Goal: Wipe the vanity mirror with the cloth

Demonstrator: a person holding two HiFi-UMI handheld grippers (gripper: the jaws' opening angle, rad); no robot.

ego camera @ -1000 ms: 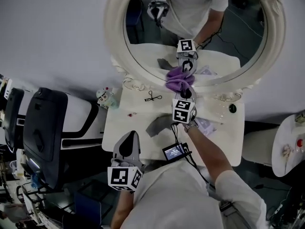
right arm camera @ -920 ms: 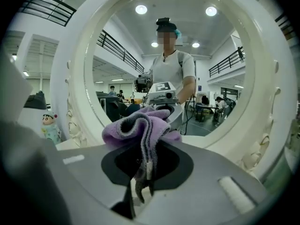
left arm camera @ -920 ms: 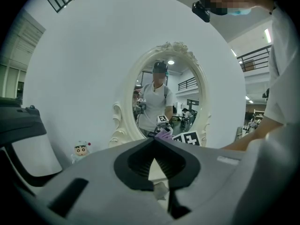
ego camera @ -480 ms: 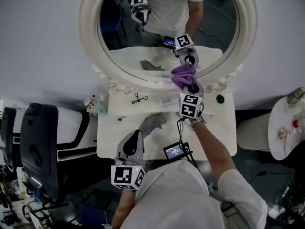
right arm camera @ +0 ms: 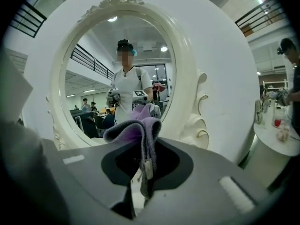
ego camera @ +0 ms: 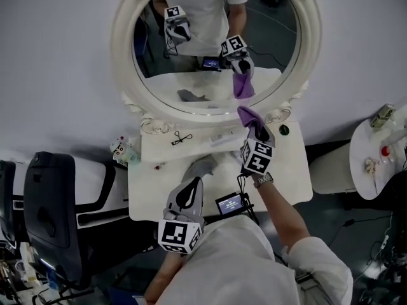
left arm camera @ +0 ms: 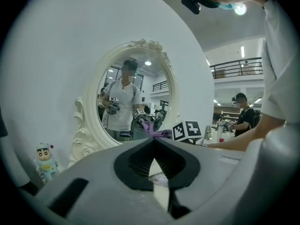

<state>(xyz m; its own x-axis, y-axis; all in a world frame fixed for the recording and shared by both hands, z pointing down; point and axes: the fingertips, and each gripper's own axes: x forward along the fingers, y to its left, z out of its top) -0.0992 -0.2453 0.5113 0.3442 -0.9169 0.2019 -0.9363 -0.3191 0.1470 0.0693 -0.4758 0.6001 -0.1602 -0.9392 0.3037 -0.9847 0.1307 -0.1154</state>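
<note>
head view: the right gripper [ego camera: 253,124] held the purple cloth [ego camera: 248,114] at the lower right rim of the mirror [ego camera: 125,75], while the left gripper [ego camera: 189,193] hovered over the near edge of the table [ego camera: 289,170], well apart from the glass. left gripper view: the jaws met at their tips with nothing between them. right gripper view: the jaws were clamped on the cloth, which bunched above them in front of the mirror.

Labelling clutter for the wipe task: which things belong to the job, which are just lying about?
Job: mirror, purple cloth, right claw shut on it.
Lying about: scissors, toy figure, grey rag; left claw shut, empty.
</note>
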